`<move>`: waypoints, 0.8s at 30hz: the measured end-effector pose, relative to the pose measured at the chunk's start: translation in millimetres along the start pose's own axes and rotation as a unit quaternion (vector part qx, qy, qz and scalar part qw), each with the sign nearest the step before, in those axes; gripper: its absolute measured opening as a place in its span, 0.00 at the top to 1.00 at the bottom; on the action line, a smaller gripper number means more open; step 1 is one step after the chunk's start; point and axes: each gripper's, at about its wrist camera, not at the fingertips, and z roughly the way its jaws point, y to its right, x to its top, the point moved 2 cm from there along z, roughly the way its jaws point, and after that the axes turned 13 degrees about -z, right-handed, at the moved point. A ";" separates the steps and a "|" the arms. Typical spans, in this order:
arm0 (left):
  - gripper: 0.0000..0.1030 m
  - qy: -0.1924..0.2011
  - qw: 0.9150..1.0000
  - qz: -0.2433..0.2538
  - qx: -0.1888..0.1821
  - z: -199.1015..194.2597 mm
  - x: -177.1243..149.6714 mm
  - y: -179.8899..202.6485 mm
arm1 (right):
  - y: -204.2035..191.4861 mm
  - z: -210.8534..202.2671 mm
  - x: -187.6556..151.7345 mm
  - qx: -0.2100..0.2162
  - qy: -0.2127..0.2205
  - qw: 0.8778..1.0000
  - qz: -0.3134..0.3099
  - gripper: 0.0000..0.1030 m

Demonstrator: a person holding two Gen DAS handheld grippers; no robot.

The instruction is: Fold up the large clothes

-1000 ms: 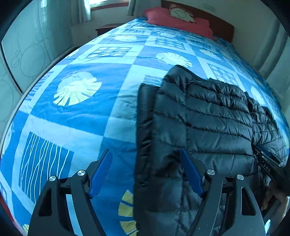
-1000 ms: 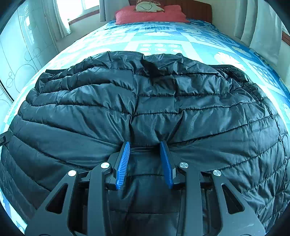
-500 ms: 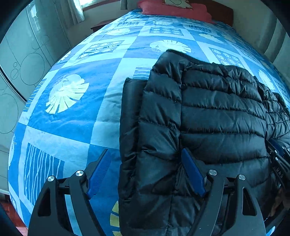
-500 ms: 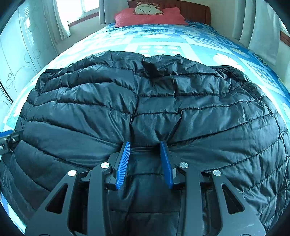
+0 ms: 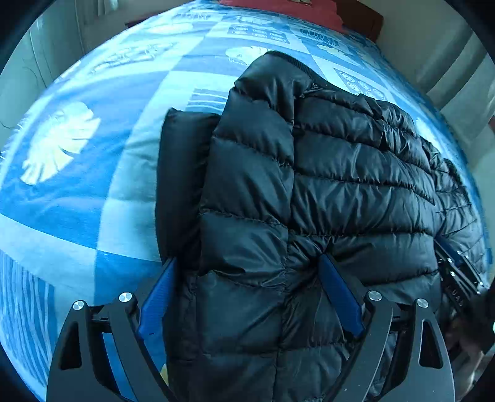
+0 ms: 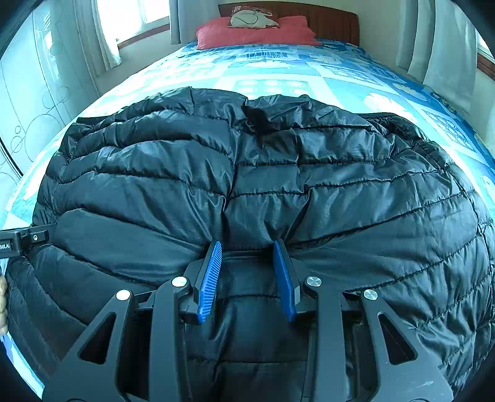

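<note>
A black quilted puffer jacket (image 5: 324,191) lies folded on the blue patterned bed cover (image 5: 77,185); it fills the right wrist view (image 6: 247,185). My left gripper (image 5: 247,272) is open, its blue pads straddling the jacket's near left edge. My right gripper (image 6: 249,250) is shut on a pinched fold of the jacket at its near edge. The right gripper's body shows at the right edge of the left wrist view (image 5: 458,278), and the left gripper's body at the left edge of the right wrist view (image 6: 21,238).
The bed runs away to a red pillow (image 6: 256,31) and a wooden headboard (image 6: 324,18). A wardrobe with circle patterns (image 6: 34,102) stands on the left, white curtains (image 6: 439,46) hang on the right. A window (image 6: 133,15) is at the far left.
My left gripper has moved right and forward onto the jacket's left edge, so its open pads now straddle the fabric. The right gripper has kept its hold and barely moved.
</note>
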 end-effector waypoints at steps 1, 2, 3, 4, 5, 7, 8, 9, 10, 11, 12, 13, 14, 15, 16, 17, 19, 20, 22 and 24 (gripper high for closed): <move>0.16 0.000 1.000 0.002 -0.001 0.8 0.3 0.2 | -1.0 -0.1 -0.1 -0.002 0.001 1.000 -0.001 0.66; 0.19 0.000 1.000 0.003 -0.002 0.9 0.2 0.9 | -1.6 -0.3 -0.4 -0.003 0.002 1.000 -0.001 0.66; 0.22 0.001 1.000 0.006 -0.005 0.2 -0.5 2.7 | -2.5 -0.8 -0.8 -0.004 0.003 1.000 -0.001 0.66; 0.28 0.002 1.000 0.009 -0.006 -0.5 -0.7 4.2 | -3.2 -0.9 -1.0 -0.004 0.004 1.000 -0.001 0.66; 0.34 0.003 1.000 0.012 -0.008 -2.2 -2.3 6.2 | -3.9 -0.9 -1.2 -0.004 0.005 1.000 -0.001 0.66; 0.40 0.007 1.000 0.014 -0.011 -5.2 -4.8 9.9 | -2.4 -0.8 -1.4 -0.004 0.004 1.000 -0.001 0.66; 0.46 0.010 1.000 0.014 -0.013 -6.9 -5.6 11.1 | -3.6 -0.8 -1.5 -0.003 0.005 1.000 -0.002 0.66; 0.50 0.013 1.000 0.011 -0.018 -10.0 -6.3 12.5 | -2.2 -0.8 -1.5 -0.004 0.004 1.000 -0.002 0.66; 0.60 0.016 1.000 0.008 -0.023 -14.2 -6.7 14.1 | -2.1 -0.9 -1.5 -0.004 0.004 1.000 -0.002 0.66; 0.68 0.018 0.999 0.007 -0.028 -18.0 -7.2 16.0 | -2.8 -0.9 -1.9 -0.004 0.004 1.000 -0.003 0.66; 0.71 0.020 0.999 0.006 -0.030 -21.3 -7.6 20.0 | -4.4 -0.7 -2.0 -0.005 0.004 1.000 -0.004 0.66; 0.75 0.023 0.999 0.002 -0.033 -26.3 -6.3 21.4 | -5.7 -0.4 -1.9 -0.006 0.004 1.000 -0.005 0.66; 0.78 0.028 0.999 -0.002 -0.036 -32.0 -5.9 22.9 | -6.4 -0.1 -2.3 -0.006 0.005 1.000 -0.005 0.66; 0.80 0.033 0.999 -0.005 -0.039 -39.1 -5.5 24.7 | -7.2 0.5 -2.3 -0.007 0.005 1.000 -0.005 0.66; 0.82 0.040 0.998 -0.003 -0.042 -44.9 -5.1 27.7 | -6.6 0.2 -2.5 -0.007 0.005 1.000 -0.006 0.66; 0.82 0.050 0.998 0.004 -0.044 -51.5 -4.9 31.7 | -7.4 0.5 -2.9 -0.009 0.006 1.000 -0.007 0.66; 0.81 0.058 0.997 0.016 -0.043 -54.5 -5.5 33.8 | -9.0 1.7 -3.0 -0.009 0.008 1.000 -0.008 0.66; 0.80 0.052 0.998 0.016 -0.042 -50.3 -4.1 31.5 | -9.5 1.6 -2.5 -0.007 0.008 1.000 -0.007 0.66; 0.74 0.030 0.998 -0.008 -0.054 -39.4 -1.0 19.1 | -8.4 1.0 -3.7 -0.009 0.007 1.000 -0.008 0.66; 0.66 0.015 0.996 -0.043 -0.075 -33.1 2.1 5.0 | -9.6 1.3 -3.6 -0.009 0.008 1.000 -0.008 0.66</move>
